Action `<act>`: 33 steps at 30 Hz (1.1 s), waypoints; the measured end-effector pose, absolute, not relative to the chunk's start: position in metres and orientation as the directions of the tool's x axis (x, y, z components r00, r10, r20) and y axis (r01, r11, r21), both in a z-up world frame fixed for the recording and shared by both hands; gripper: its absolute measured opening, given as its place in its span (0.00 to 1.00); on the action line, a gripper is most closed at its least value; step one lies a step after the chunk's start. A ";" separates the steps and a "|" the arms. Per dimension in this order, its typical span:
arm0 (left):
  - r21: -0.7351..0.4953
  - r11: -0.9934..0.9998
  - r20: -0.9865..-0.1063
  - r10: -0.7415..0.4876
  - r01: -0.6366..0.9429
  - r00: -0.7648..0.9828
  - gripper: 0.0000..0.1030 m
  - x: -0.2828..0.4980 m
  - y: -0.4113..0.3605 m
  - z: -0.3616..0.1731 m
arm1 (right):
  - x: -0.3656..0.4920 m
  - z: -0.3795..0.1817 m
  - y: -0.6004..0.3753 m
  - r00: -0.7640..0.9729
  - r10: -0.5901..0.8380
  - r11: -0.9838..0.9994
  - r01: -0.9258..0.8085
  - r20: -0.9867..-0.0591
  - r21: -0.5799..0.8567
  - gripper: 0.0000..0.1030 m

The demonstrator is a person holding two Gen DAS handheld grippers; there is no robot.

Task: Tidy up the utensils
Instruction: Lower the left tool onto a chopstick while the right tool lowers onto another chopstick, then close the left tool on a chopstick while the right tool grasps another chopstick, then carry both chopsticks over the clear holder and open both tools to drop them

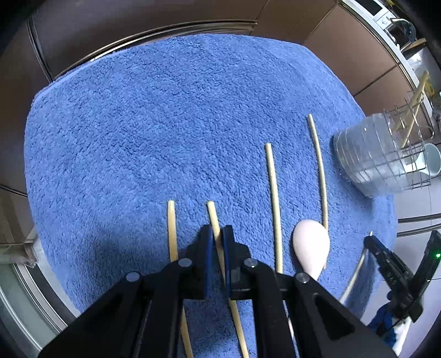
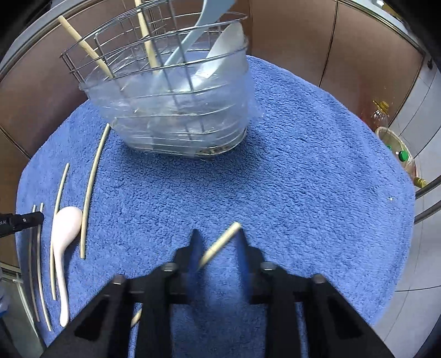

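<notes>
My left gripper (image 1: 217,234) is shut on a wooden chopstick (image 1: 213,217) lying on the blue towel (image 1: 151,124). Another chopstick (image 1: 172,228) lies just left of it. Two more chopsticks (image 1: 273,198) (image 1: 318,165) and a white spoon (image 1: 311,247) lie to its right. My right gripper (image 2: 219,239) is open, low over the towel (image 2: 303,179), with a chopstick (image 2: 220,245) lying slanted between its fingers. The wire utensil basket (image 2: 171,91), in a clear tub, holds wooden and blue utensils at the far left of the right wrist view.
The basket also shows at the right edge of the left wrist view (image 1: 386,159). The spoon (image 2: 64,234) and several chopsticks (image 2: 91,187) lie along the towel's left side. Oil bottles (image 2: 381,115) stand beyond the towel's right edge. Brown cabinet fronts (image 1: 137,22) lie behind.
</notes>
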State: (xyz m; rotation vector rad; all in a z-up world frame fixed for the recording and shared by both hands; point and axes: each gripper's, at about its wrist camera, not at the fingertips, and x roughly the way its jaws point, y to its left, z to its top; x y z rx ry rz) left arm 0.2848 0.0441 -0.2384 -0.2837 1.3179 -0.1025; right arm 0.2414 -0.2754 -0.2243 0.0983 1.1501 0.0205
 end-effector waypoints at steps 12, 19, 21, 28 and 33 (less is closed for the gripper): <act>-0.292 0.956 -0.841 -0.269 0.024 0.470 0.04 0.253 0.022 -0.191 | 0.197 -0.186 -0.301 0.501 0.330 0.938 -0.077 -0.800 0.339 0.06; -0.311 0.940 -0.703 -0.328 0.141 0.632 0.04 0.231 0.012 -0.130 | 0.165 -0.113 -0.288 0.656 0.397 0.915 -0.227 -0.642 0.334 0.06; -0.312 0.933 -0.646 -0.347 0.180 0.680 0.04 0.225 0.007 -0.107 | 0.155 -0.089 -0.288 0.695 0.410 0.909 -0.261 -0.591 0.324 0.06; -0.310 0.905 -0.468 -0.413 0.292 0.781 0.04 0.226 -0.020 -0.027 | 0.164 -0.009 -0.275 0.820 0.404 0.911 -0.322 -0.405 0.257 0.06; -0.331 0.889 -0.360 -0.429 0.316 0.829 0.04 0.247 -0.040 0.025 | 0.179 0.029 -0.264 0.898 0.350 0.931 -0.302 -0.265 0.206 0.06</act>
